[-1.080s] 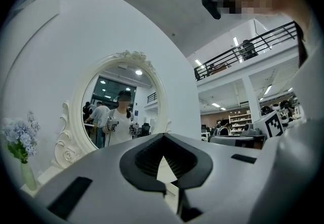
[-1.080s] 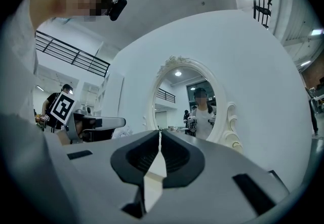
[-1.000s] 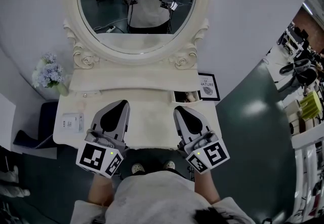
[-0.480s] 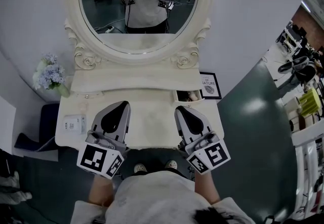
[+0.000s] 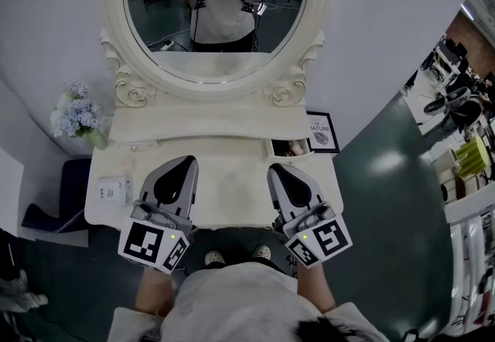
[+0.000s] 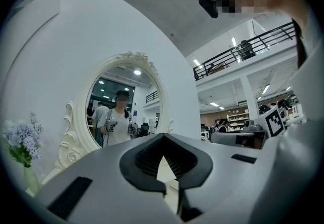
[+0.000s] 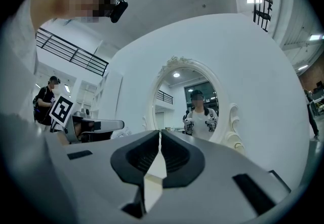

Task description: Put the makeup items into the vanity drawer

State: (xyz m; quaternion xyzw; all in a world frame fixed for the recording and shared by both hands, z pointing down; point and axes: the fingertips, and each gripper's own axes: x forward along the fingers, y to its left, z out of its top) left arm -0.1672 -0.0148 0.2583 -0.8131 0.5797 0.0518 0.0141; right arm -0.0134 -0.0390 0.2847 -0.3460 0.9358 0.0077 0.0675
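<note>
Left gripper [image 6: 163, 136]: jaws shut tight, tips meeting, nothing between them. Right gripper [image 7: 160, 133]: jaws also together, only a hairline slit, nothing held. Both are held side by side, roughly level, over the front part of the vanity top [image 5: 232, 186], pointing at the mirror [image 5: 216, 0], left one toward the left half, right one toward the right half.

The vanity drawer [image 5: 274, 148] is a small one in the raised back shelf, right side, pulled open, just beyond the right gripper's tip. Pale makeup items [image 5: 294, 148] lie in it, too small to tell what kind.

A white box [image 5: 110, 190] lies on the top's left end. Blue-white flowers [image 5: 75, 112] stand off the left back corner. A framed print [image 5: 319, 131] leans by the drawer's right. The mirror reflects the person holding both grippers.
</note>
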